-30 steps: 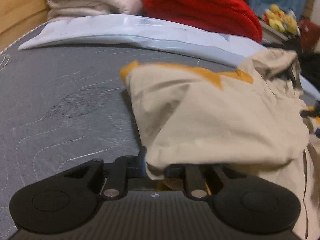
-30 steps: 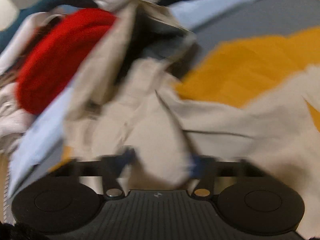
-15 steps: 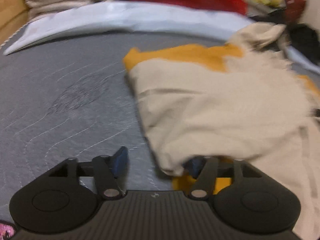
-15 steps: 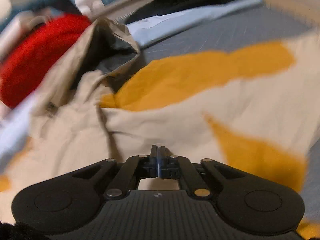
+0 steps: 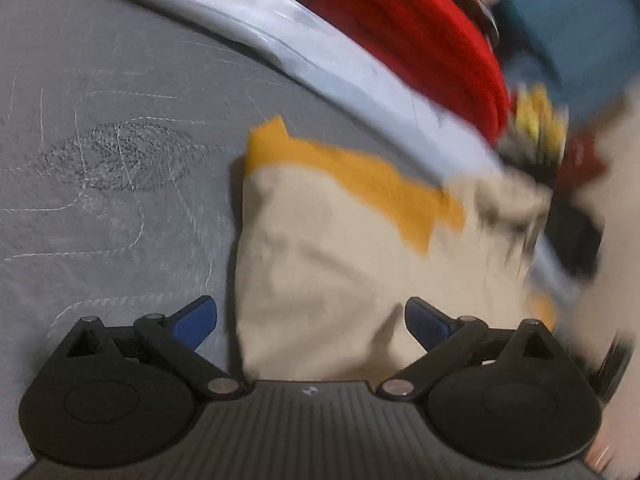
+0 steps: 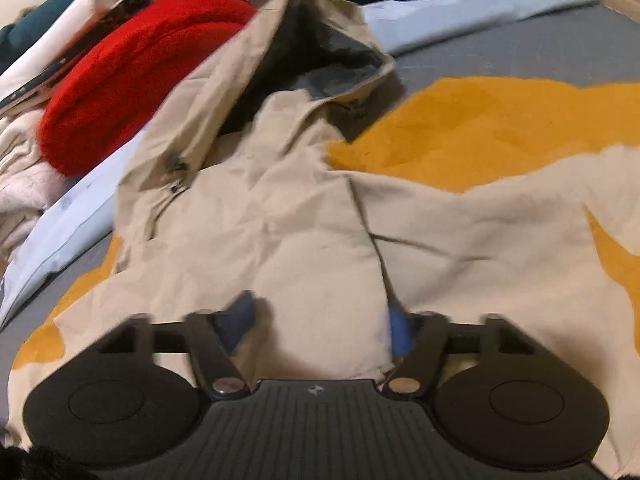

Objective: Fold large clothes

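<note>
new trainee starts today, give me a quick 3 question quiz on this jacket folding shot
1. True or false: the left gripper is clamped on the beige jacket.
2. What colour is the jacket's lining? A blue, B mustard yellow, C green.
3. Fill in: the folded fleece behind the hood is ____.

Key: 1 false, its jaws have just been opening and stand wide, pads clear of the cloth. 2 B. 3 red.
</note>
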